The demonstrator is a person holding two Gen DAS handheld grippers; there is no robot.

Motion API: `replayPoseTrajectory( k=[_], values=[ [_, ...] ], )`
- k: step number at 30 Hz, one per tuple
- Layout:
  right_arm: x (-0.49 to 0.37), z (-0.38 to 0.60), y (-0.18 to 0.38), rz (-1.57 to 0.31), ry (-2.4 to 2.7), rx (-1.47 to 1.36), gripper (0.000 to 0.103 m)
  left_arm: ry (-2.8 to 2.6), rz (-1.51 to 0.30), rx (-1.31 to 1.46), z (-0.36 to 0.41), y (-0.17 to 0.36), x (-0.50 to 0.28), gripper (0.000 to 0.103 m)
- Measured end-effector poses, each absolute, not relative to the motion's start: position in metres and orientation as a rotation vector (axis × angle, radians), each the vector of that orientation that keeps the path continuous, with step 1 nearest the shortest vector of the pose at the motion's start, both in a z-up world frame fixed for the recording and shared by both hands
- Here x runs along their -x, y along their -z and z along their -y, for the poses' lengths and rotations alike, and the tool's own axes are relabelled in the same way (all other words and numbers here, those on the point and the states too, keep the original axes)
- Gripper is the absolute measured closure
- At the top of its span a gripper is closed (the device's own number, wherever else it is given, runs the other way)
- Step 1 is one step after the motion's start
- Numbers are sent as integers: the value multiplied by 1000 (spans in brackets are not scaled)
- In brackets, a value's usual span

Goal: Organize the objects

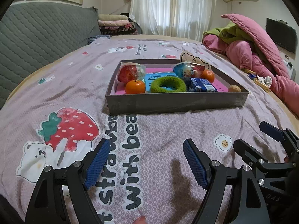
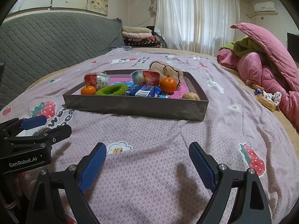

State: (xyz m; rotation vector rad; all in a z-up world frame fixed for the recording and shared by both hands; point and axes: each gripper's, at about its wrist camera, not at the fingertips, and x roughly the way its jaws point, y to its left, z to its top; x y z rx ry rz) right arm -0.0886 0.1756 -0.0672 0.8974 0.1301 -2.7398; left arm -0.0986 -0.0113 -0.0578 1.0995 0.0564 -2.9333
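A grey shallow box (image 1: 175, 101) (image 2: 134, 107) sits on the bed. In it lie two oranges (image 1: 135, 86) (image 2: 168, 85), a green fuzzy ring (image 1: 168, 85) (image 2: 112, 90), a blue snack packet (image 1: 202, 86) (image 2: 143, 91), two wrapped toy eggs (image 1: 130, 71) (image 2: 96, 80) and a walnut (image 1: 234, 88) (image 2: 190, 95). My left gripper (image 1: 146, 160) is open and empty, low over the bedspread in front of the box. My right gripper (image 2: 147, 164) is open and empty beside it; it also shows at the right edge of the left wrist view (image 1: 269, 130).
A beige plush item (image 2: 166, 69) lies at the box's far edge. A pink and green quilt pile (image 1: 252, 48) (image 2: 261, 63) lies at the right, with small snacks (image 2: 267, 97) beside it. A grey headboard (image 1: 37, 37) runs along the left.
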Motion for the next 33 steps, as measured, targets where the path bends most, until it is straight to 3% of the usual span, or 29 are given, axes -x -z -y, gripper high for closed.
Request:
replayPoseTrajectory(
  k=[33],
  values=[
    [90,-177,71,-130,2741,-915,13,2917,-50,-1131,11,63,102,21]
  ],
)
